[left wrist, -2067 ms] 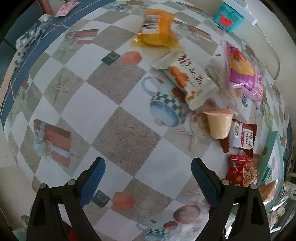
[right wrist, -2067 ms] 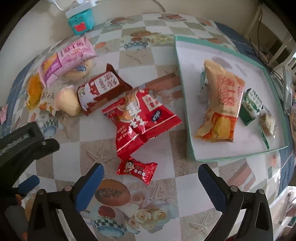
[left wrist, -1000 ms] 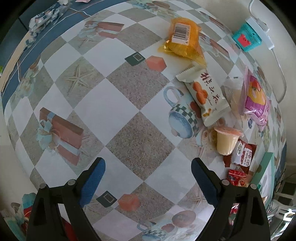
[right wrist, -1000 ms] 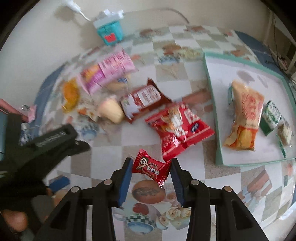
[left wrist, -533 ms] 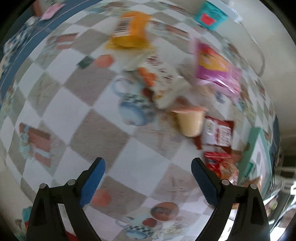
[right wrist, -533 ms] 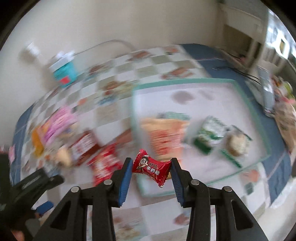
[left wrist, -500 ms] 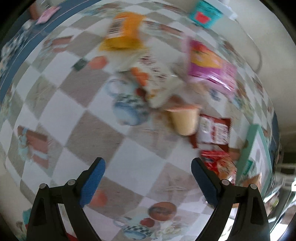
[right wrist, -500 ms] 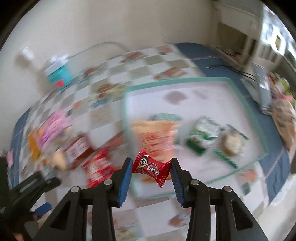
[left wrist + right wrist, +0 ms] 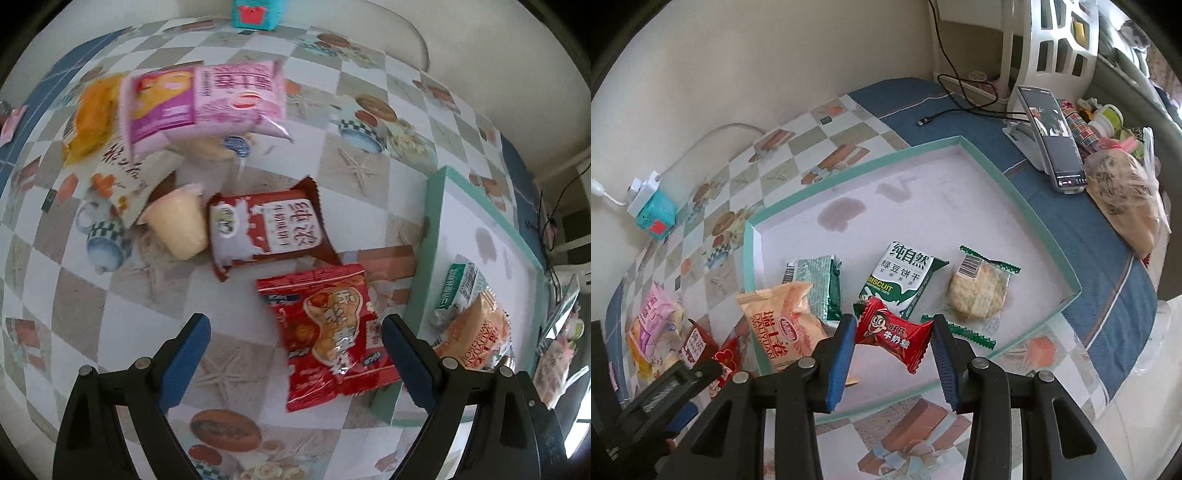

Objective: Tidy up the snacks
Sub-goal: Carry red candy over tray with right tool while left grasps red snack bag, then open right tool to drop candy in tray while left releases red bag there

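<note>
My right gripper (image 9: 894, 334) is shut on a small red candy (image 9: 892, 334), held above the near part of the teal-rimmed tray (image 9: 1049, 236). In the tray lie an orange bun packet (image 9: 781, 325), two green biscuit packs (image 9: 903, 277) and a clear cracker pack (image 9: 979, 291). My left gripper (image 9: 295, 349) stands open over the checked tablecloth, with nothing between its fingers. Just ahead of it lies a red snack bag (image 9: 328, 332). Beyond that are a brown-red milk packet (image 9: 269, 229), a pudding cup (image 9: 177, 225), a pink bag (image 9: 203, 103), a white packet (image 9: 122, 173) and an orange pack (image 9: 92, 114).
The tray's left rim (image 9: 421, 280) lies right of the red bag in the left wrist view. A teal power box (image 9: 655, 214) with a cable sits by the wall. A phone on a stand (image 9: 1052, 136), a filled plastic bag (image 9: 1123, 192) and a white chair stand beyond the tray.
My right gripper carried the red candy from the tablecloth rightwards to above the tray. My left gripper swung right, from bare cloth to just before the red snack bag, still open.
</note>
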Available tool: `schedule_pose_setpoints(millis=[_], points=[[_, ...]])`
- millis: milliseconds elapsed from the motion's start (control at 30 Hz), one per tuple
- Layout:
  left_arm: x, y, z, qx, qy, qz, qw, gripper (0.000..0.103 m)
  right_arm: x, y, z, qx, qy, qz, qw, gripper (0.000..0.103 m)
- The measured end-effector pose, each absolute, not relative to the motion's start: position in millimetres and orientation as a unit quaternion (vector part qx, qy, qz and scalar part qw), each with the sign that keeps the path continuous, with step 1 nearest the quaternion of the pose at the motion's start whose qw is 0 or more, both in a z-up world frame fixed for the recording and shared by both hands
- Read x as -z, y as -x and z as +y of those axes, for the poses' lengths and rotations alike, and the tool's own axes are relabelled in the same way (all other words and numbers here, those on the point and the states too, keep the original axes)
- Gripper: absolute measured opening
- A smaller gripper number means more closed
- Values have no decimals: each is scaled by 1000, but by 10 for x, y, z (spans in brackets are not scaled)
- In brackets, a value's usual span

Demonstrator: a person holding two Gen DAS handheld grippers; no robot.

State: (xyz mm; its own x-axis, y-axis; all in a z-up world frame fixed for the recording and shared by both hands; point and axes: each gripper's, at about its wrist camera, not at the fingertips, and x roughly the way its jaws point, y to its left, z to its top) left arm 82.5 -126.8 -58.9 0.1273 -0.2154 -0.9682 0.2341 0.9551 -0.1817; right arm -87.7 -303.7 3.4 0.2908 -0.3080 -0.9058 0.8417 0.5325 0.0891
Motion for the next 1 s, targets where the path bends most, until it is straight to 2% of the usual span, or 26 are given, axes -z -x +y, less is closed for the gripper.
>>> schedule_pose_setpoints(millis=[100, 167, 233, 267, 467, 667, 1000], points=[[691, -891, -1351, 152, -9, 644, 750, 91, -25, 854, -3028, 380, -293, 456, 750, 44], [718, -908, -1372, 149, -12, 645, 750, 70, -32, 842, -3015, 377, -293, 456, 752, 44], [734, -879, -1366, 150, -13, 647, 747, 59, -36, 837, -3001, 375, -292, 455, 753, 44], [740, -867, -1365, 150, -14, 648, 747, 57, -39, 835, -2996, 374, -293, 455, 753, 44], [578, -821, -1289, 155, -12, 638, 754, 53, -40, 848, -3021, 374, -297, 453, 753, 43], [200, -787, -1319, 182, -2, 598, 781, 53, -29, 827, -3152, 379, -304, 443, 753, 44], [-98, -745, -2116, 275, -36, 521, 808, 53, 102, 747, -3529, 399, -297, 429, 754, 44]])
